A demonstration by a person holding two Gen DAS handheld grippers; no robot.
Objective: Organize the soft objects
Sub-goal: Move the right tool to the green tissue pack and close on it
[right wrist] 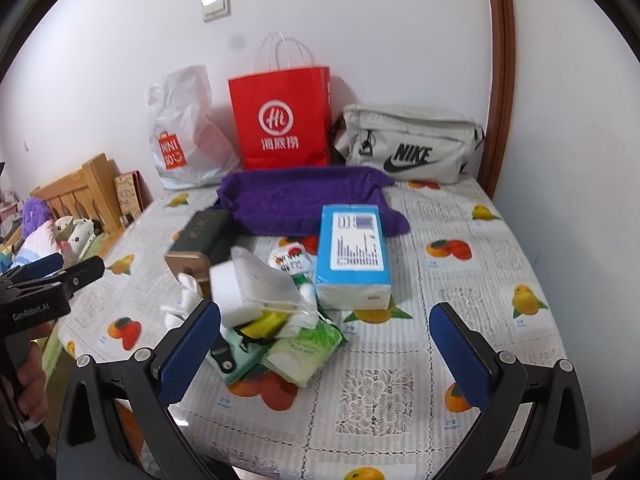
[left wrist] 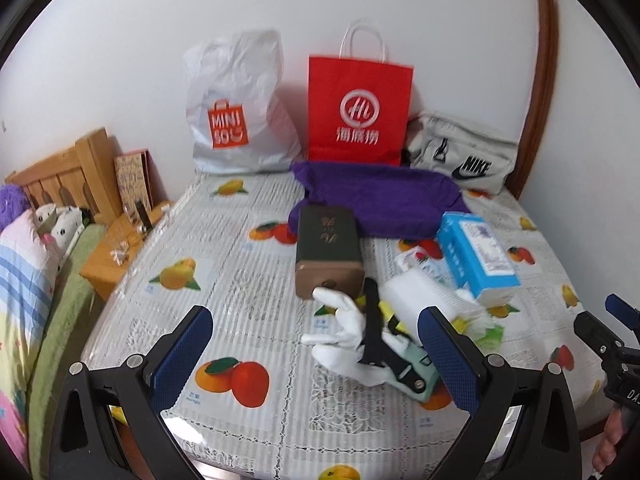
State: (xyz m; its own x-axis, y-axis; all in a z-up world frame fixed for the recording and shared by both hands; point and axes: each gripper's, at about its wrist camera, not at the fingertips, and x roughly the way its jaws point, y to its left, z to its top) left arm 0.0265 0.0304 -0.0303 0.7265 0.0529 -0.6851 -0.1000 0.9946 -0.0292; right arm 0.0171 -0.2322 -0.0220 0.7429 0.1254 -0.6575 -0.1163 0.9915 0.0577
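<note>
- The left gripper (left wrist: pixel 316 354) fills the bottom of the left wrist view, jaws spread wide with nothing between the blue pads (left wrist: pixel 182 356); it hovers over the table (left wrist: pixel 240 280) in its fruit-print cloth.
- The right gripper (right wrist: pixel 325 354) is likewise wide open and empty at the bottom of its own view; it also shows at the right edge of the left wrist view.
- A white glove (left wrist: pixel 340 328) lies at lower centre of the left view, touching a black strap (left wrist: pixel 372 320) and a mint-green item (left wrist: pixel 420 372).
- Just right of the glove sits a white foam block (left wrist: pixel 416 300); in the right view this block (right wrist: pixel 236 288) lies on top of the clutter at centre left, over a green-and-white packet (right wrist: pixel 304 348).
- A blue tissue pack (right wrist: pixel 354 256) stands at centre of the right view, just beside the pile.
- A dark green box (left wrist: pixel 328 248) lies behind the glove at centre of the left view.
- A purple cloth (left wrist: pixel 380 200) is spread behind the box and tissue pack, above centre.
- Against the wall at the top stand a white bag (left wrist: pixel 236 112), a red bag (left wrist: pixel 358 108) and a grey pouch (left wrist: pixel 464 152), left to right.
- A wooden headboard (left wrist: pixel 68 172) and bedding (left wrist: pixel 24 280) sit at the left edge.
</note>
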